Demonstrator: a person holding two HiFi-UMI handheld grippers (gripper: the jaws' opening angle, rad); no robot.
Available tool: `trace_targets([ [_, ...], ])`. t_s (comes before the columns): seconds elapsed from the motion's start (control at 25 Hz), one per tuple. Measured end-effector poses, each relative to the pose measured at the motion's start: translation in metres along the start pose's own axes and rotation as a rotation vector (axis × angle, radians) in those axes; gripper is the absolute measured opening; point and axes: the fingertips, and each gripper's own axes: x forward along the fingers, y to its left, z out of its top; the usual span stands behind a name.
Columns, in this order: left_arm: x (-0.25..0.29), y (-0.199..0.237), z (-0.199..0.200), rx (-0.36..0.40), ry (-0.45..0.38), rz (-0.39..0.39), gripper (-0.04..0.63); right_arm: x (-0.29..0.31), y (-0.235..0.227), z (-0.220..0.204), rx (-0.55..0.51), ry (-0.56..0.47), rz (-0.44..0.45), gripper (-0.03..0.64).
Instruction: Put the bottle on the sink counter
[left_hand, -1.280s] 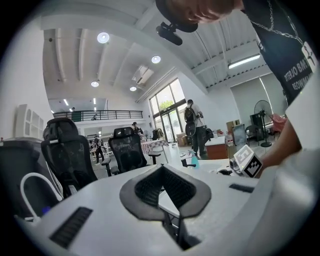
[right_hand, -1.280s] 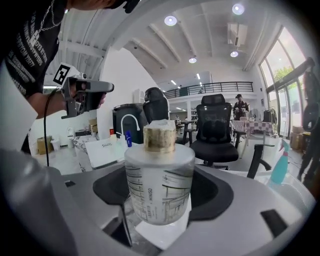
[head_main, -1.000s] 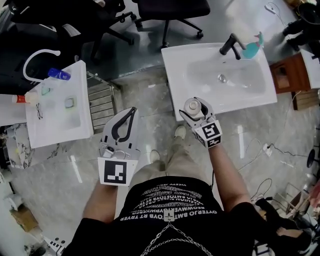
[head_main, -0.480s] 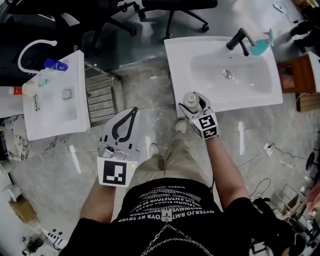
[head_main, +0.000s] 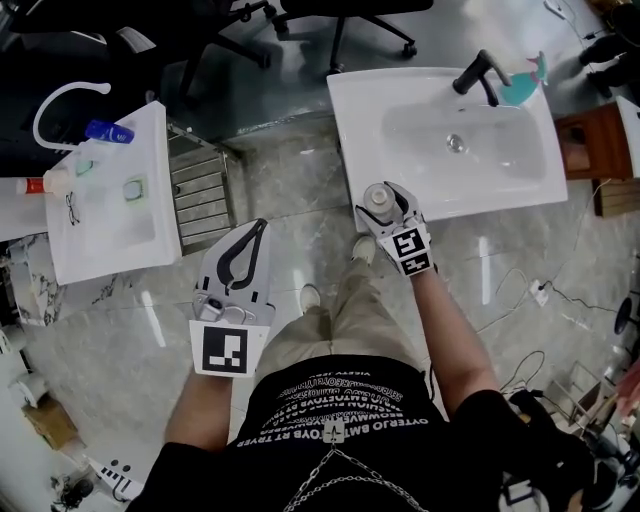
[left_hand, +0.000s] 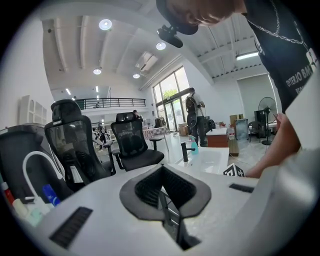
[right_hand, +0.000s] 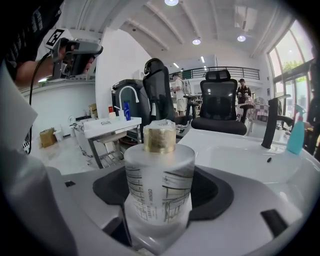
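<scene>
Marbled grey floor (head_main: 300, 190) is seen from above between two white basins, with black office chairs (head_main: 340, 15) ranged beyond them. At the near left corner of the sink counter (head_main: 350, 140), which carries a black faucet (head_main: 478, 72) and a teal spray bottle (head_main: 522, 88) at its far side, a frosted bottle (right_hand: 159, 185) with a gold cap (right_hand: 159, 139) is held upright by the right tongs (head_main: 385, 200), whose jaws are clamped on its lower body. Line drawings and small print are seen on the bottle's side. It has not been set down, and whether it hangs over the counter's rim or just short of it cannot be told. The left tongs (head_main: 262, 226) are held lower and to the left, over the floor, pressed together with nothing between them. A second basin (head_main: 165, 200) bearing a blue bottle (head_main: 108, 131) is seen at far left, with a metal rack (head_main: 205, 205) just beside it.
</scene>
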Motion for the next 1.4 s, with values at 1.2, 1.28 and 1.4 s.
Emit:
trace_targets([
  [1.2,-0.019,0.01,0.016,-0.02,-0.039,0.023,0.006,-0.023,-0.005,-0.004,0.038,0.07,0.025,0.363],
  [1.28,-0.021,0.01,0.023,-0.008,-0.056,0.021,0.006,-0.036,-0.005,-0.002,0.04,0.07,0.025,0.367],
  [1.4,-0.026,0.009,0.036,0.008,-0.085,0.011,0.005,-0.07,-0.004,0.008,0.063,0.037,0.008,0.367],
])
